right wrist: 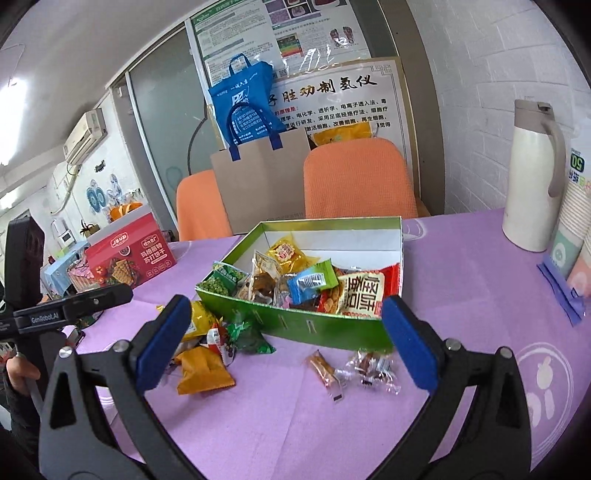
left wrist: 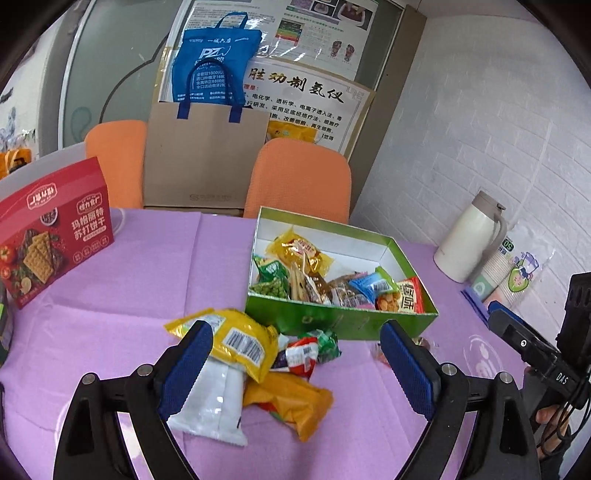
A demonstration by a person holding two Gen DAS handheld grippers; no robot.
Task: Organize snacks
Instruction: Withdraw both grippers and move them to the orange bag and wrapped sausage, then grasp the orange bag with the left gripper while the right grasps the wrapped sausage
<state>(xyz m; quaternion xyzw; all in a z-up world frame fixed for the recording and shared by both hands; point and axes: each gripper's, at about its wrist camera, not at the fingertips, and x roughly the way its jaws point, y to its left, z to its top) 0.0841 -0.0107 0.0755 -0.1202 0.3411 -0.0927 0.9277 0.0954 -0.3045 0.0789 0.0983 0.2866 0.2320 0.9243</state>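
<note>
Loose snacks [left wrist: 258,365] lie in a heap on the desk [left wrist: 129,280], just at 7 o'clock of the green box [left wrist: 332,317], which holds more packets. Small candies [right wrist: 354,369] sit at 6 o'clock of it. Left claw [left wrist: 295,369] hovers released over the heap; right claw [right wrist: 288,343] hangs released, empty.

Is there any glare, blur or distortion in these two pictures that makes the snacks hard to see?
Left wrist view: strong fisheye bending, dark corners; the snacks in the green box look sharp, while glare whitens the plastic-covered poster. Right wrist view: same curved edges; the thermos leans from distortion, the small candies are slightly soft, and light is even with weak shadows.
</note>
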